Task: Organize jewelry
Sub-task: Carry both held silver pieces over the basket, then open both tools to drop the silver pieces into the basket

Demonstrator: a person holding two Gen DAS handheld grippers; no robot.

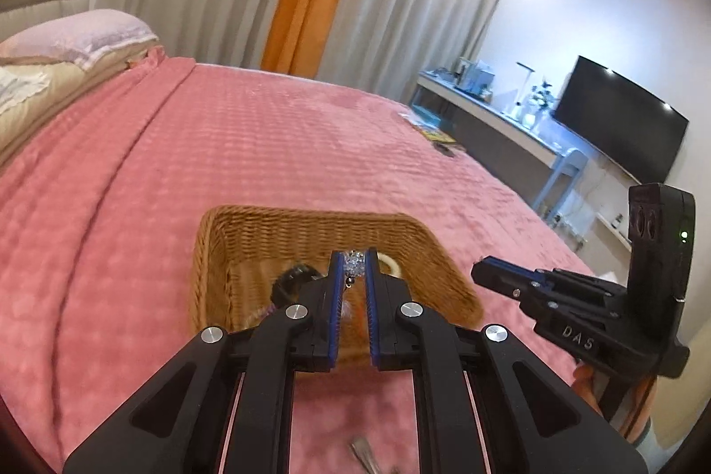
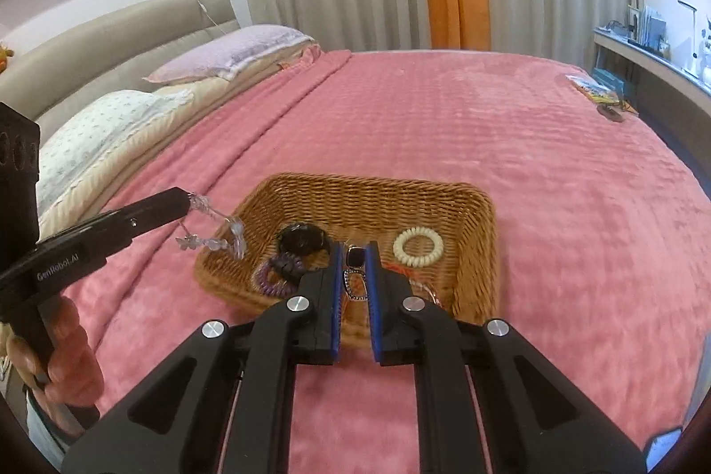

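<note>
Pink bedspread (image 2: 444,127), frame centre: basket (image 2: 355,194) already holds several pieces; your left gripper (image 2: 189,198) pinches a clear bead bracelet (image 2: 217,229) at its rim, right gripper (image 2: 355,287) slightly parted, empty.

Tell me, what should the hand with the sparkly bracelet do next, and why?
Probably carry it a little further over the wicker basket and open. The left gripper pinches the clear beaded bracelet, which dangles at the basket's left rim, not fully above the inside where the cream coil hair tie already lies.

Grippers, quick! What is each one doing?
Left gripper: shut on the clear bead bracelet.
Right gripper: narrowly open, holding nothing.
</note>
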